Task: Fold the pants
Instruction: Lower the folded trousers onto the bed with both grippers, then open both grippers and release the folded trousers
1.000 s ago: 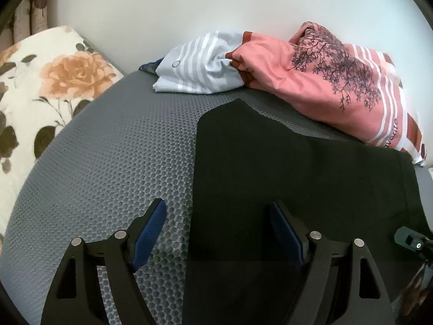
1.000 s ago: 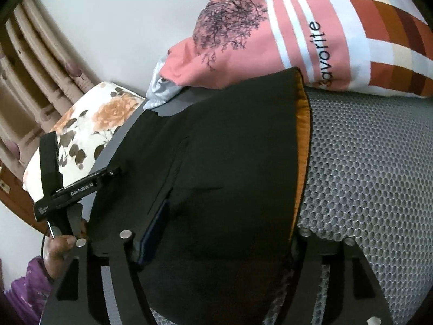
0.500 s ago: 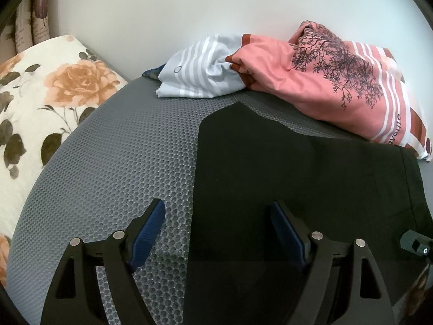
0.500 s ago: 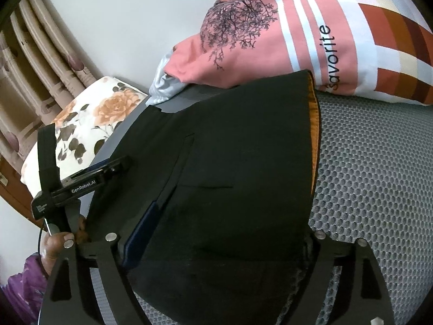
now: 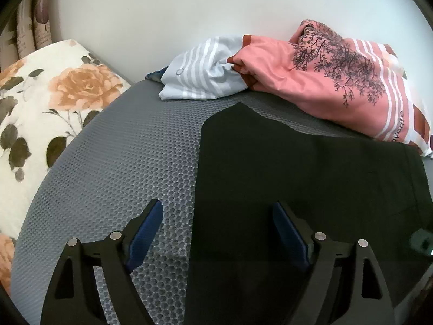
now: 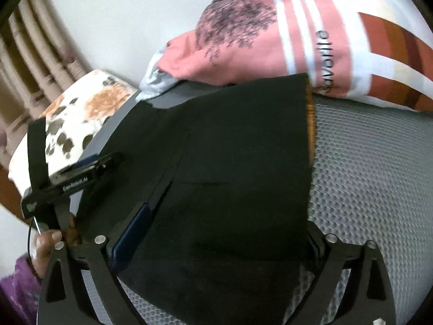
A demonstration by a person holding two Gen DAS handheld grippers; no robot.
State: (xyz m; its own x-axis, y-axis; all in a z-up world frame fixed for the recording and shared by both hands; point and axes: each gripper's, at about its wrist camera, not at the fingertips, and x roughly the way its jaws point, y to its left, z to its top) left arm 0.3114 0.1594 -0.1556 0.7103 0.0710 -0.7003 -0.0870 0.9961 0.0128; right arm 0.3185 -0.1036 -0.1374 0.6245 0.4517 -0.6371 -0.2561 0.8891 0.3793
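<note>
pants [image 5: 311,189], black, lie flat on the grey mesh mat [image 5: 130,162], filling its right half in the left wrist view, with a pointed corner reaching toward the wall. left gripper [image 5: 217,230] hangs low over the near edge of the cloth with its jaws spread wide and released: the left blue pad is above bare mat, the right one above the black fabric, and nothing sits between them. right gripper [image 6: 216,238] is also spread, its jaws straddling the near part of the pants; its left blue pad shows against the cloth, while the right finger is mostly hidden behind the fabric, so whether it touches is unclear. an orange inner lining [image 6: 311,124] shows along the right edge of the pants. beyond them, against the wall, rests a pink quilt [image 5: 338,81] with a tree print, touching a pale striped cloth [image 5: 205,73]. a floral pillow [image 5: 46,108] lies at the mat's left. the right wrist view is slightly blurred.
</note>
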